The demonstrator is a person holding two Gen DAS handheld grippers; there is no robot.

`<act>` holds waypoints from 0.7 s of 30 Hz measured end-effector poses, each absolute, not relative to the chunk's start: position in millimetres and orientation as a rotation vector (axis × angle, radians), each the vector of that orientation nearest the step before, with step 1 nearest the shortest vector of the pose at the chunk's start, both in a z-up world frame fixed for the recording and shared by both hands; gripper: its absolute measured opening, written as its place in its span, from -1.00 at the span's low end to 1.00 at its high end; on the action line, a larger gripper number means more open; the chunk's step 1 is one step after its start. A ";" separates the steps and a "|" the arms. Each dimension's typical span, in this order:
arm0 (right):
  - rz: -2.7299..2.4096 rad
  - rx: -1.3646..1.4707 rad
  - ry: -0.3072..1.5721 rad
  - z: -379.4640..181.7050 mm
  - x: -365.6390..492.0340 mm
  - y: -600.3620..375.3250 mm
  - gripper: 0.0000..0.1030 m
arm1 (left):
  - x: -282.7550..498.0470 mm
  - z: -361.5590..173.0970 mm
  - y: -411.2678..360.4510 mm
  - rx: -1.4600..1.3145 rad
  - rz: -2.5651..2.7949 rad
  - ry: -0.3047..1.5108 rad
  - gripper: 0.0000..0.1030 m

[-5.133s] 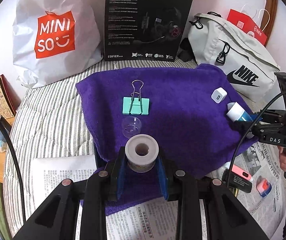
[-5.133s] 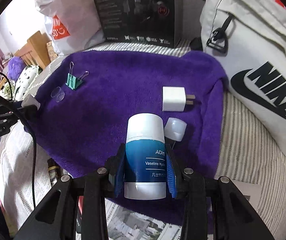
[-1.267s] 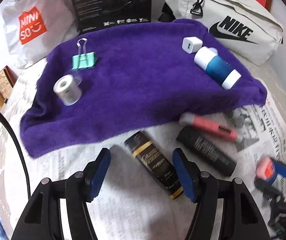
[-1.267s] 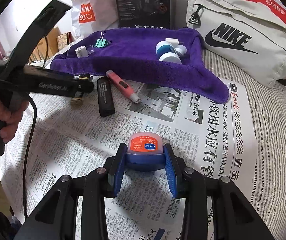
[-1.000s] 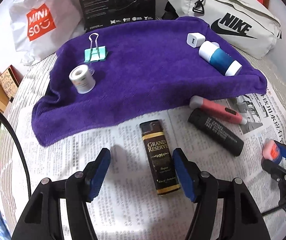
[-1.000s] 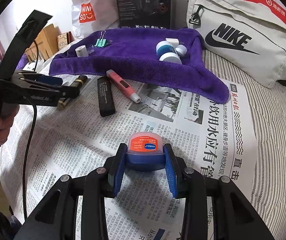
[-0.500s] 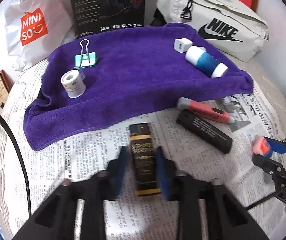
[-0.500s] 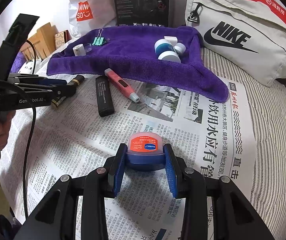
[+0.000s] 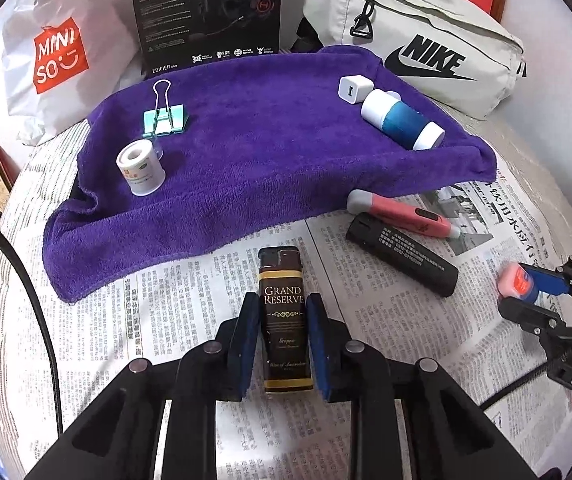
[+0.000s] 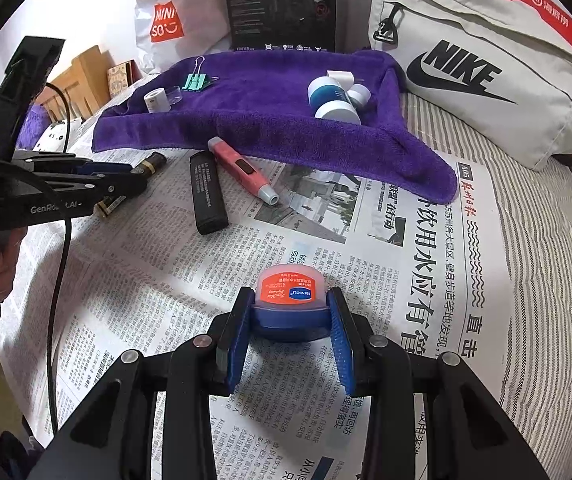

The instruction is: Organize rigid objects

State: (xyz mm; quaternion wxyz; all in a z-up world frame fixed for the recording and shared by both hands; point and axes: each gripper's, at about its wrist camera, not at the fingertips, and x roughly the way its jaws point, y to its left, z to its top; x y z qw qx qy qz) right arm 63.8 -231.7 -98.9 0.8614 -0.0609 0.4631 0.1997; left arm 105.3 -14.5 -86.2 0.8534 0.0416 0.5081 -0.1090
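Note:
My left gripper (image 9: 282, 312) is shut on a dark brown Grand Reserve lighter (image 9: 284, 316) that lies on the newspaper (image 9: 174, 320); the lighter also shows in the right wrist view (image 10: 142, 176). My right gripper (image 10: 289, 312) is shut on a small blue jar with an orange lid (image 10: 289, 300), which appears at the right in the left wrist view (image 9: 519, 282). On the purple towel (image 9: 254, 160) lie a green binder clip (image 9: 164, 118), a white tape roll (image 9: 140, 170), a white charger (image 9: 351, 88) and a blue-and-white Vaseline tube (image 9: 401, 124).
A black tube (image 9: 401, 258) and a pink pen-shaped tool (image 9: 401, 214) lie on the newspaper below the towel's edge. Behind the towel stand a Miniso bag (image 9: 58, 56), a black headset box (image 9: 206, 12) and a Nike bag (image 9: 417, 48).
My left gripper left the tape roll on the towel, moved over the lighter and closed on it. My right gripper left the Vaseline tube on the towel and now holds the orange-lidded jar, still.

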 end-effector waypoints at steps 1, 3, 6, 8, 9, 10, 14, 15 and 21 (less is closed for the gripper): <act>0.419 -0.125 0.973 -98.8 64.0 -232.0 -0.28 | 103.6 -85.4 -12.9 0.085 -0.230 1.068 -0.55; 0.420 -0.116 0.974 -98.4 64.1 -232.9 -0.28 | 100.6 -85.5 -8.8 0.071 -0.247 1.074 -0.55; 0.421 -0.122 0.979 -98.0 64.0 -232.2 -0.28 | 98.0 -87.0 -4.7 0.071 -0.250 1.074 -0.55; 0.417 -0.127 0.980 -98.3 63.9 -230.9 -0.28 | 95.8 -88.4 -7.8 0.102 -0.249 1.064 -0.54; 0.415 -0.126 0.981 -98.5 63.8 -230.6 -0.28 | 95.2 -88.9 -9.7 0.114 -0.246 1.059 -0.54; 0.414 -0.123 0.982 -98.6 64.0 -230.6 -0.29 | 94.5 -88.8 -10.8 0.122 -0.242 1.056 -0.54; 0.415 -0.113 0.991 -97.4 64.5 -231.1 -0.29 | 95.5 -87.6 -7.5 0.090 -0.252 1.068 -0.56; 0.418 -0.113 0.993 -96.5 64.5 -230.9 -0.29 | 95.4 -86.1 -5.8 0.082 -0.253 1.070 -0.56; 0.436 -0.114 0.994 -88.0 65.2 -226.7 -0.29 | 90.3 -75.6 6.5 0.054 -0.265 1.044 -0.56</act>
